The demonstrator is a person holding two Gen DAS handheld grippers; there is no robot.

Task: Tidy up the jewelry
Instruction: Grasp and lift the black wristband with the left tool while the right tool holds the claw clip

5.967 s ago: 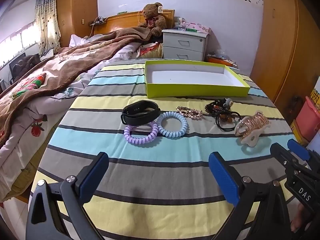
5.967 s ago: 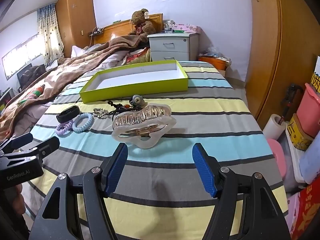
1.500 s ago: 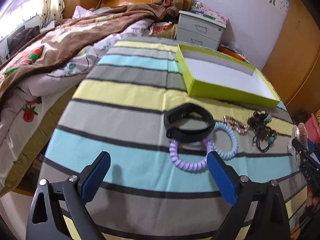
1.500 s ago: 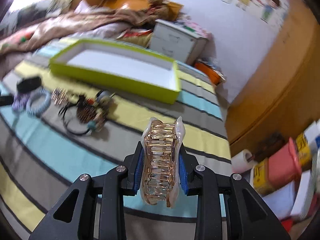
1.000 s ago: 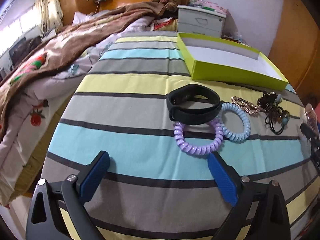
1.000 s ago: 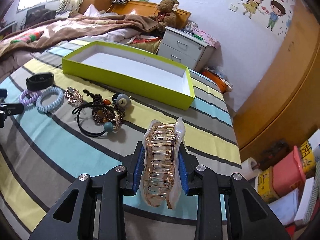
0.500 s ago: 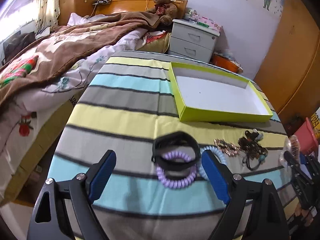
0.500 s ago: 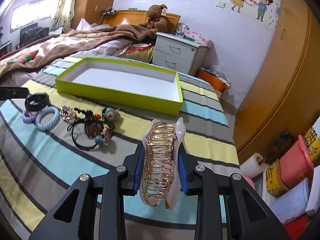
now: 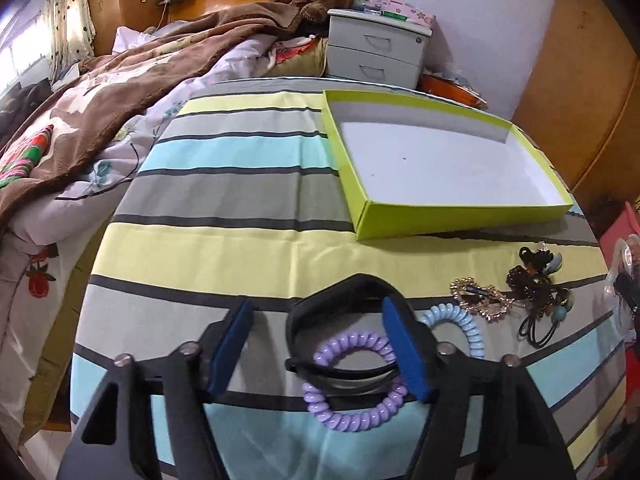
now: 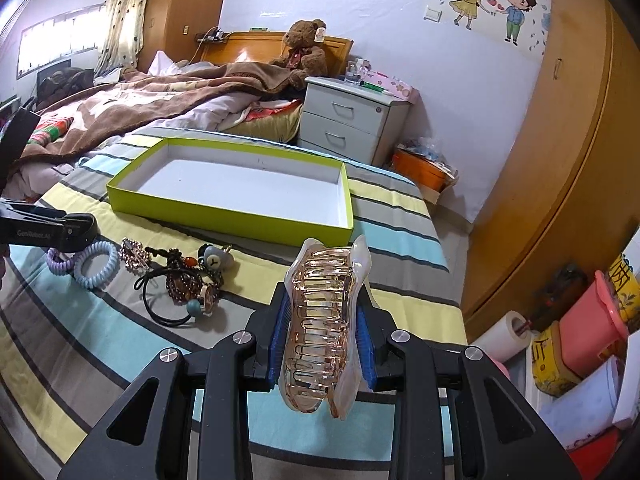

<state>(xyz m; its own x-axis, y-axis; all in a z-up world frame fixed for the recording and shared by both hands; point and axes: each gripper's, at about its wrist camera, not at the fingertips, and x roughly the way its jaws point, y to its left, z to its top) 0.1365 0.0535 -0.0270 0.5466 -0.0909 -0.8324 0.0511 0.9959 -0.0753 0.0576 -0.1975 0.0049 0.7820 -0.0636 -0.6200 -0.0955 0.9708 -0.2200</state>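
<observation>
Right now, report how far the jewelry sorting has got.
Done: nothing yet; the green box holds no items. In hand: the right gripper is shut on the hair claw, held short of the box. The left gripper is open around the black band, not yet closed. Left on the cloth: purple coil, blue coil, brooch, hair ties.

- Box (image 9: 460, 216): lime green outside, white inside.
- Cloth (image 9: 224, 200): yellow, grey and light blue stripes with dark lines.
- Band (image 9: 340, 292): black.
- Coils: one purple (image 9: 352, 412), one pale blue (image 9: 468, 324).
- Clip (image 10: 324, 320): rose gold, translucent.
- Claw pads (image 9: 228, 348): blue.
</observation>
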